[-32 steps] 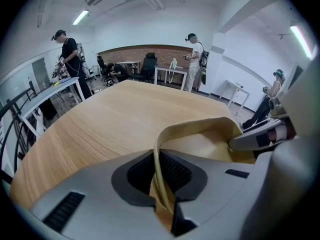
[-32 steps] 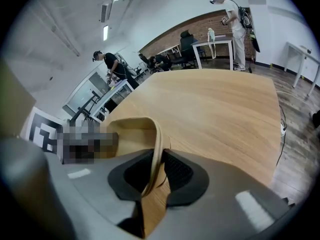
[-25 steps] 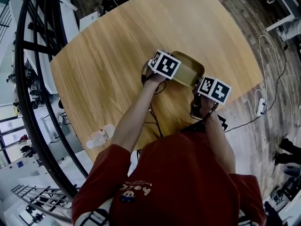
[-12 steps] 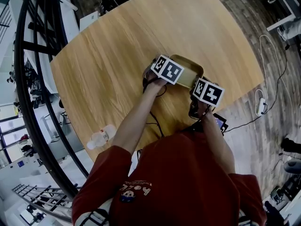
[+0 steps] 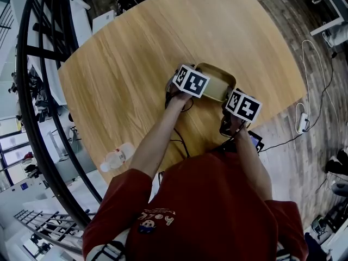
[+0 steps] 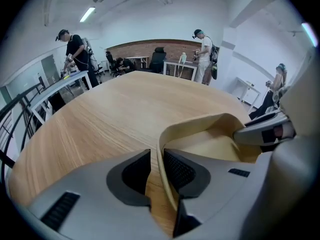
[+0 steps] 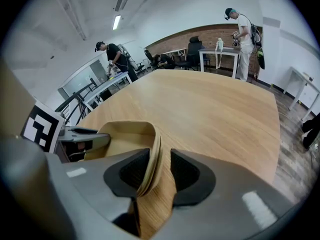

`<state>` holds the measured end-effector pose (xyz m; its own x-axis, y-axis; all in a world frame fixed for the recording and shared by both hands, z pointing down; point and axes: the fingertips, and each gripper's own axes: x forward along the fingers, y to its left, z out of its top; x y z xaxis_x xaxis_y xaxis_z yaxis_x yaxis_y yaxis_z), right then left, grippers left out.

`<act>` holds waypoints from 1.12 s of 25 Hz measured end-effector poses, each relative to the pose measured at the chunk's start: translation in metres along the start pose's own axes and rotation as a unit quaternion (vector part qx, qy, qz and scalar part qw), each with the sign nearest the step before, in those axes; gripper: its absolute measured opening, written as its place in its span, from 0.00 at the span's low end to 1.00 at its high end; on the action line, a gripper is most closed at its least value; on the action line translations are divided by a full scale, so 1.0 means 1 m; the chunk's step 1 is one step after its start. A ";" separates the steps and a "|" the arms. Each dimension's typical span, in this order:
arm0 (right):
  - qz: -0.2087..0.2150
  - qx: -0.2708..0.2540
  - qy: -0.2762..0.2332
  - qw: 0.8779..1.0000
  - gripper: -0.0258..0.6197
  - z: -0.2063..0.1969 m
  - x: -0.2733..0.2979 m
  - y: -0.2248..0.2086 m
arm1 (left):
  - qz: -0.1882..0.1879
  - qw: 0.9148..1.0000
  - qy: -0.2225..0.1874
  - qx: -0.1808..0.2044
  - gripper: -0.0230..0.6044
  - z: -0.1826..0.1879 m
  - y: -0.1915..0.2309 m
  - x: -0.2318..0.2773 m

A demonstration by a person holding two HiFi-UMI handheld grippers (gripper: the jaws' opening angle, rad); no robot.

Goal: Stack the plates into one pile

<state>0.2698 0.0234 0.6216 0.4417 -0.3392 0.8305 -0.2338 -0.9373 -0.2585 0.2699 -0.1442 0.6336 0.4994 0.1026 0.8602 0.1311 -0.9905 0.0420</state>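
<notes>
**Both grippers loosen on the plate pile**

The tan plates [image 5: 216, 82] sit nested as one pile close to the near edge of the wooden table [image 5: 136, 53], the edge where the person stands. How many are in the pile cannot be told, but the right gripper view shows a doubled rim.

Both arms reach forward and down from the red sleeves, with the forearms angled in toward each other. The grippers tip steeply down at opposite sides of the pile, their marker cubes facing up.

The left gripper [image 6: 156, 170] straddles the pile's left rim. Its jaws have just been opening: the rim stands between the pads, close against the inner one, with a clear gap to the outer pad. That is a loose straddle, not a clamp.

The right gripper [image 7: 160, 176] does the same on the opposite rim. Its jaws have just been opening and now stand wide. The stacked edge leans against the inner pad, while the outer pad stands well clear with bare wood showing through the gap.

The pile itself rests flat on the table.
</notes>
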 end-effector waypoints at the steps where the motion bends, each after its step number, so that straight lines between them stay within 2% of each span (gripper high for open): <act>1: 0.005 0.005 0.006 1.000 0.26 -0.001 0.003 -0.001 | -0.005 1.000 -0.001 -0.010 0.18 0.000 0.000 0.000; 6: 0.025 0.021 0.038 0.999 0.26 -0.010 0.016 -0.004 | -0.027 0.998 -0.009 -0.058 0.18 -0.001 -0.001 -0.001; 12: 0.035 0.005 0.045 0.998 0.26 -0.011 0.021 -0.001 | -0.027 0.997 -0.018 -0.075 0.18 -0.002 0.001 -0.001; 16: 0.037 -0.030 0.047 0.998 0.25 -0.006 0.022 -0.001 | -0.022 0.996 -0.016 -0.085 0.18 -0.006 0.000 -0.003; 21: 0.063 -0.073 0.054 0.994 0.17 0.001 0.027 0.007 | 0.001 0.994 -0.028 -0.104 0.18 -0.013 0.004 -0.006; 28: 0.112 -0.126 0.075 0.983 0.14 0.012 0.022 0.019 | 0.040 0.985 -0.021 -0.167 0.17 -0.032 0.002 -0.028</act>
<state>0.2855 -0.0030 0.6292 0.2263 -0.5006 0.8356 -0.5265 -0.7846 -0.3274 0.2291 -0.1519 0.6256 0.5320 0.0198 0.8465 -0.1951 -0.9700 0.1452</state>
